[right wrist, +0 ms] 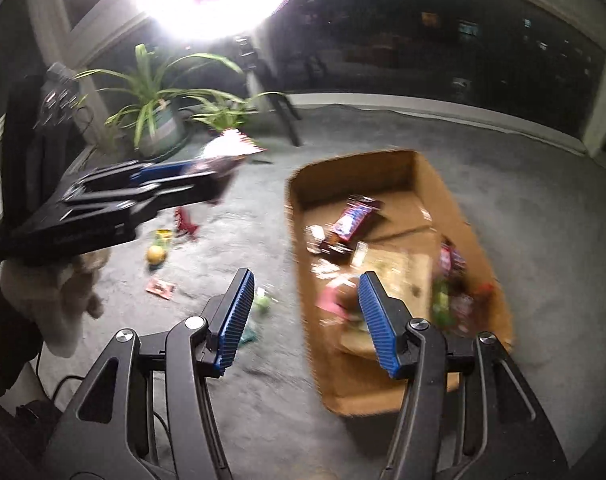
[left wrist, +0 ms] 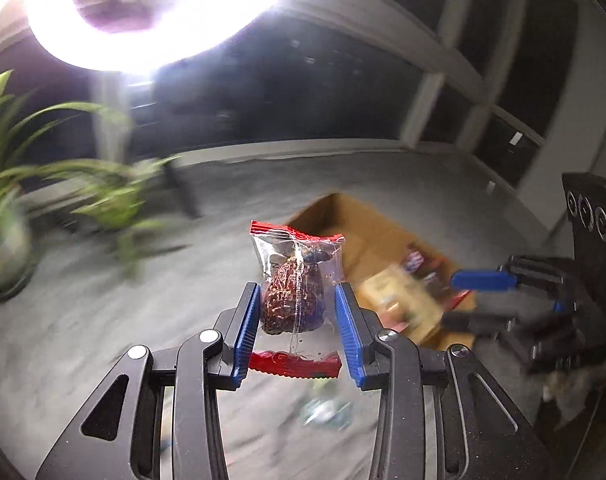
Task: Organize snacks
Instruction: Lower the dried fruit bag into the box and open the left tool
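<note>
My left gripper (left wrist: 297, 304) is shut on a clear snack packet with red ends (left wrist: 293, 280) that holds a wrinkled brown fruit; it hangs above the grey carpet. From the right wrist view the left gripper (right wrist: 211, 178) shows at the left, with the packet (right wrist: 227, 152) at its tip. A cardboard box (right wrist: 419, 168) lies on the carpet with several snack packs inside, among them a purple-red bar (right wrist: 353, 218). The box (left wrist: 343, 216) lies right of the held packet. My right gripper (right wrist: 305, 316) stands open and empty over the box's near left wall, and appears again as my right gripper (left wrist: 483, 280).
Loose snacks lie on the carpet left of the box: a yellow round one (right wrist: 156, 254), a small red packet (right wrist: 161, 288), a green one (right wrist: 263, 304). Potted plants (right wrist: 159, 120) stand at the back left by a lamp stand leg (right wrist: 287, 120). A bright ring lamp (left wrist: 143, 12) glares overhead.
</note>
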The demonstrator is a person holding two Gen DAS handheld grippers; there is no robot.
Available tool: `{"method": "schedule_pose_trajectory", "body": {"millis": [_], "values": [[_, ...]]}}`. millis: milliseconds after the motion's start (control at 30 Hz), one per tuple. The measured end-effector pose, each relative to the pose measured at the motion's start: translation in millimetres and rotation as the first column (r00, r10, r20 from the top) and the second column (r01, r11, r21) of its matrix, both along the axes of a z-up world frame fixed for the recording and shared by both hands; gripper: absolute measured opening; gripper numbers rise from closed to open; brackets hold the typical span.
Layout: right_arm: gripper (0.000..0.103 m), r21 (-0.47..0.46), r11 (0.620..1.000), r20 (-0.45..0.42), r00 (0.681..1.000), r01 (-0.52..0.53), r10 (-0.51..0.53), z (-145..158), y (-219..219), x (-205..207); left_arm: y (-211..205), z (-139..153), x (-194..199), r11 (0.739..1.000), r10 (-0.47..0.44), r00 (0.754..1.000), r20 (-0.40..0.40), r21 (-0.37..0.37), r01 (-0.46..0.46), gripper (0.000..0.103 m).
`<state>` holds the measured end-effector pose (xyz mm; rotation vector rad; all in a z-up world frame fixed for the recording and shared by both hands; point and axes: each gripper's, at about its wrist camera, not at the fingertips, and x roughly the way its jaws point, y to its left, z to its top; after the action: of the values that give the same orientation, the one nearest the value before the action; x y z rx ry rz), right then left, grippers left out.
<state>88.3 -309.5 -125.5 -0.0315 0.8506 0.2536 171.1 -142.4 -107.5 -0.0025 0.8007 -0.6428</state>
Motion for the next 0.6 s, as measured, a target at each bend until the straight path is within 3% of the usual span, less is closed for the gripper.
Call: {"method": "schedule_pose_trajectory", "body": {"millis": [267, 567, 600], "values": [[0.057, 0.004, 0.992, -0.008, 0.992, 0.129, -0.129, -2, -49, -18, -94, -24, 15, 0.986, -0.161, 0.986, -0.048, 0.042, 0.163, 0.036], [0.057, 0.014, 0.986, -0.016, 0.986, 0.168, -0.168, -3, -65, -21, -112, -31, 9, 0.979, -0.194, 0.979, -0.063, 0.052, 0.197, 0.037], [0.057, 0.014, 0.986, -0.016, 0.986, 0.166, -0.165, -3, -65, -20, -111, -31, 9, 0.980, -0.190, 0.980, -0.066, 0.047, 0.194, 0.047]]}}
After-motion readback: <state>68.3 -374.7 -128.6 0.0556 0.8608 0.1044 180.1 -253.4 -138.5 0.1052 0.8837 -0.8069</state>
